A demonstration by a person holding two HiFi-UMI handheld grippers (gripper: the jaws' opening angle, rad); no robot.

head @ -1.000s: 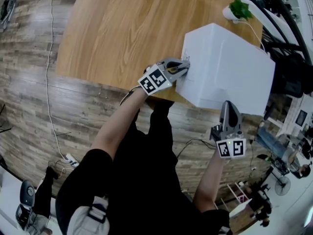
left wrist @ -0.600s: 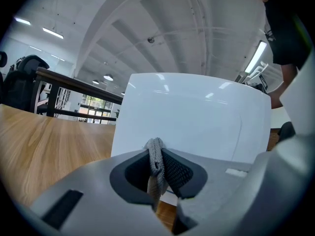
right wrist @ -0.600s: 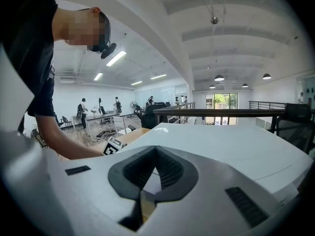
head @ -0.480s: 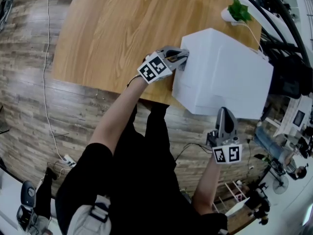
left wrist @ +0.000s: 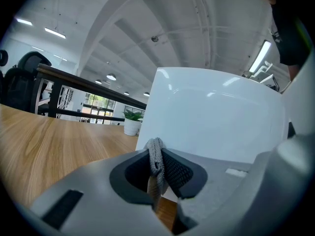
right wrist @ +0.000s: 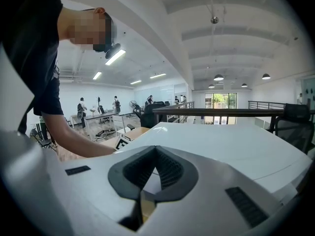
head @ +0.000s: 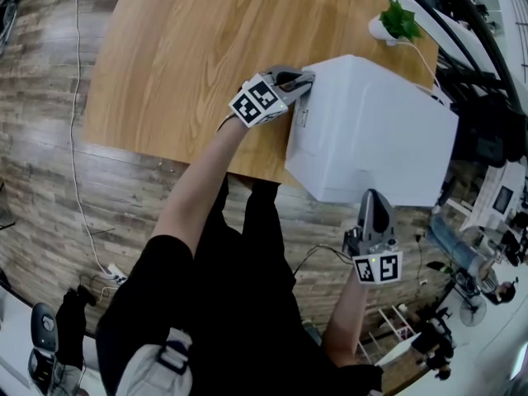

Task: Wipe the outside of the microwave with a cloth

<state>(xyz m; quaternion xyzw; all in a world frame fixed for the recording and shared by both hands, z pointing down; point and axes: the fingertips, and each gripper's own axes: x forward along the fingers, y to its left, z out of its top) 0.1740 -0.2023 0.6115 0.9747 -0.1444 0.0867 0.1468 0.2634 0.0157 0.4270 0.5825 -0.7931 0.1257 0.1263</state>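
Grip the grey cloth (left wrist: 156, 156) firmly in the clenched left claw (head: 301, 79), pressing it flat to the left wall of the white microwave (head: 371, 130) on the tabletop (head: 190, 56), and stroke evenly. Steady the microwave's near edge with the right claw (head: 373, 196), closed on nothing, hanging just beside it.

The microwave (head: 371, 130), a plain white box, stands upright at the near edge of the wooden tabletop (head: 198, 48), towards its right corner. The cloth (left wrist: 156, 154), grey and knitted, is bunched narrow and pinched between the jaws of the left gripper (head: 304, 79), close to the microwave's left side.
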